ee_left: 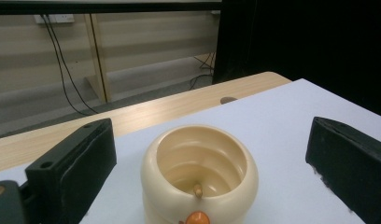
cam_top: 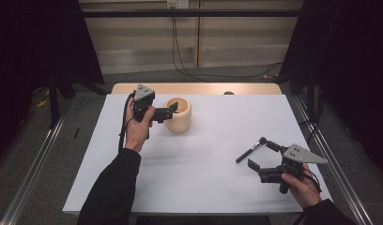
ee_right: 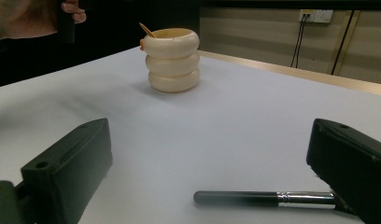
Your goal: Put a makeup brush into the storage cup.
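The left gripper (cam_top: 173,112) is held at the ribbed cream holder (cam_top: 178,114), jaws apart and empty. The right gripper (cam_top: 260,155) stands with jaws apart around the black-handled makeup brush (cam_top: 250,150) on the table (cam_top: 203,178). If closed off-centre, the brush could be rolled away.

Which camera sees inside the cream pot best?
The left gripper view: it looks down into the cream pot, showing a small stick inside. The high view shows its mouth from far off; the right gripper view shows its side.
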Action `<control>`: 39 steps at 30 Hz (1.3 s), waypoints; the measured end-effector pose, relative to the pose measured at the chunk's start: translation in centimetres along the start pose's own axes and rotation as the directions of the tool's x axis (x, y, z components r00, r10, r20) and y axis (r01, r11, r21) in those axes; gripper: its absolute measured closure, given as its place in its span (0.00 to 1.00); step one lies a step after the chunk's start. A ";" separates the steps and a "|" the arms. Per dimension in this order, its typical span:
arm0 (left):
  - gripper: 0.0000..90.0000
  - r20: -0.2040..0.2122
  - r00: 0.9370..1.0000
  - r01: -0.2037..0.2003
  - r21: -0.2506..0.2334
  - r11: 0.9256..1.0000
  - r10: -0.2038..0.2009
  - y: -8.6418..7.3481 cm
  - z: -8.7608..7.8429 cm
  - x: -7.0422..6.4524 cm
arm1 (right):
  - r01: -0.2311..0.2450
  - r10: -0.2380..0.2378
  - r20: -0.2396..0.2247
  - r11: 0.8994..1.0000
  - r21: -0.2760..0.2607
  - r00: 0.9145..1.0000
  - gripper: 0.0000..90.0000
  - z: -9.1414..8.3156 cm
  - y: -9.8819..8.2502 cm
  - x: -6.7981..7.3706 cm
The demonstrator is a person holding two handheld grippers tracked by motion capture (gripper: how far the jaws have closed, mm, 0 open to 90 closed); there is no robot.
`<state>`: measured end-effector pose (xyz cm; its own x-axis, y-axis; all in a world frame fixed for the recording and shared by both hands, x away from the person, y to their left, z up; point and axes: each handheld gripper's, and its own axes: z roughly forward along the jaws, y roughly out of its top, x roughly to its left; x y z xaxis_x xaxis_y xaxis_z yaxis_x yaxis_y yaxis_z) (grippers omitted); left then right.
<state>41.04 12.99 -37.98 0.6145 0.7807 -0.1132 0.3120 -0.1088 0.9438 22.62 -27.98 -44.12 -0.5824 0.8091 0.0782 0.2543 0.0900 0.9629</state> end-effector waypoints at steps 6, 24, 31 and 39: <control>0.02 -0.011 1.000 0.017 -0.055 0.998 -0.018 -0.4 -1.1 0.0 | -0.004 0.004 -0.001 1.000 0.003 1.000 0.00 0.0 0.0 0.0; 0.01 -0.035 0.999 0.014 -0.075 0.997 -0.016 -2.2 -4.8 0.0 | -0.020 0.020 0.018 1.000 -0.003 1.000 0.00 0.0 0.0 -0.2; 0.02 -0.011 1.000 -0.021 -0.084 0.996 0.020 -3.4 -6.7 -1.0 | -0.021 0.021 0.016 1.000 -0.003 1.000 0.00 -0.2 0.0 -0.3; 0.01 0.030 1.000 0.004 -0.071 0.997 -0.002 -5.1 -8.1 -1.6 | -0.023 0.023 0.019 1.000 -0.004 1.000 0.00 -0.1 0.1 -0.1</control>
<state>32.57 17.26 -40.04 0.6356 0.7619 -0.1241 0.2617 -0.0615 0.9632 22.63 -28.13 -44.05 -0.5617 0.8218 0.0951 0.2645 0.0695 0.9619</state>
